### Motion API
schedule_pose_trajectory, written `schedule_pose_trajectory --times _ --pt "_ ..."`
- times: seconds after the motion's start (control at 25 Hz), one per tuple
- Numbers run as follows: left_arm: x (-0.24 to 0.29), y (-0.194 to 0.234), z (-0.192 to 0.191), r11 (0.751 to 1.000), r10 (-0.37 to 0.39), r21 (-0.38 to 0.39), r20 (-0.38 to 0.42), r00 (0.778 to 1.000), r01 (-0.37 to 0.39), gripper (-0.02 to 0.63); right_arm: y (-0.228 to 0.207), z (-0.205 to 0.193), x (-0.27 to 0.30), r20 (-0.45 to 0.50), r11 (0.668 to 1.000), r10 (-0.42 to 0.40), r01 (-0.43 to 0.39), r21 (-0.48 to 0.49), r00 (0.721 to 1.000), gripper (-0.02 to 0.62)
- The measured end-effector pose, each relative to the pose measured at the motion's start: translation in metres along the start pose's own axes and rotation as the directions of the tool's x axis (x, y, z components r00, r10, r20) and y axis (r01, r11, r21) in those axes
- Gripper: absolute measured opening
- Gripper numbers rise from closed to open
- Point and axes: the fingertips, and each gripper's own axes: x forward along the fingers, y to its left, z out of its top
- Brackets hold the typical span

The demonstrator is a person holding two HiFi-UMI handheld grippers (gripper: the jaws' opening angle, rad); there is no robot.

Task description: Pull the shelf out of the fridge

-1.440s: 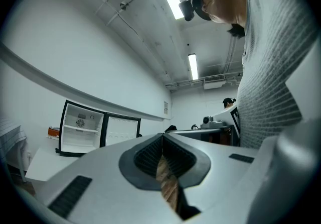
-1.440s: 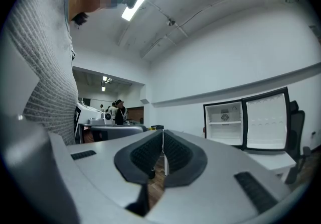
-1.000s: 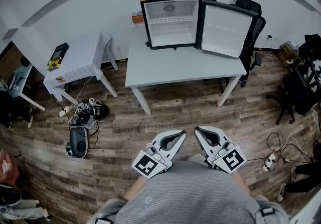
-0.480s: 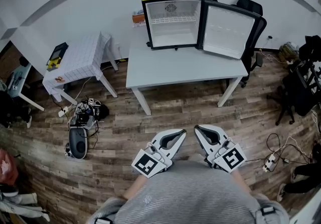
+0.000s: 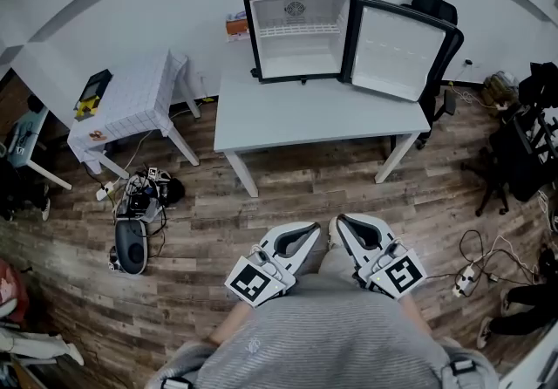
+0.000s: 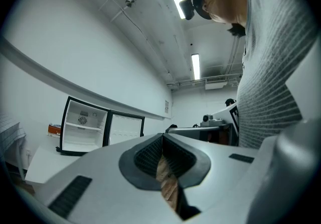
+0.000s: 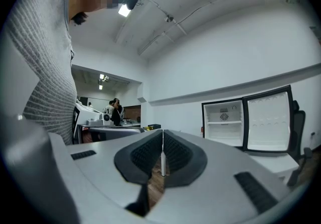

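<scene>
A small black fridge (image 5: 296,25) stands on the grey table (image 5: 314,121), its door (image 5: 397,51) swung open to the right. A white wire shelf (image 5: 299,30) sits across the upper part of its white inside. Both grippers are held close to the person's grey sweater, far from the fridge, over the wooden floor. My left gripper (image 5: 314,229) is shut with nothing in it. My right gripper (image 5: 342,223) is shut and empty too. The fridge (image 6: 83,130) shows small beyond the left gripper (image 6: 162,137). It (image 7: 223,122) also shows beyond the right gripper (image 7: 163,132).
A small white side table (image 5: 131,104) stands at the left, with cables and devices (image 5: 135,221) on the floor below it. A black office chair (image 5: 436,12) is behind the fridge door. Dark chairs (image 5: 523,143) and a power strip (image 5: 462,281) lie at the right.
The head view has shifted slightly. Both grippers stay shut in front of the body, and the fridge and its shelf have not moved.
</scene>
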Motion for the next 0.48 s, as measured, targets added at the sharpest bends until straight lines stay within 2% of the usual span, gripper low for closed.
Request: schedule_pose_trajectory --times 0.2,0.48 --pt "0.011 0.018 -0.002 1.000 0.030 0.002 0.000 1.000 -0.030 0.011 -0.021 -0.002 0.014 0.004 1.000 0.015 -0.015 0.003 1.000 0.014" --pt "0.050 0.054 -0.005 0.998 0.060 -0.004 -0.005 0.998 -0.060 0.011 -0.072 0.005 0.041 0.016 0.999 0.041 -0.041 0.000 0.999 0.014"
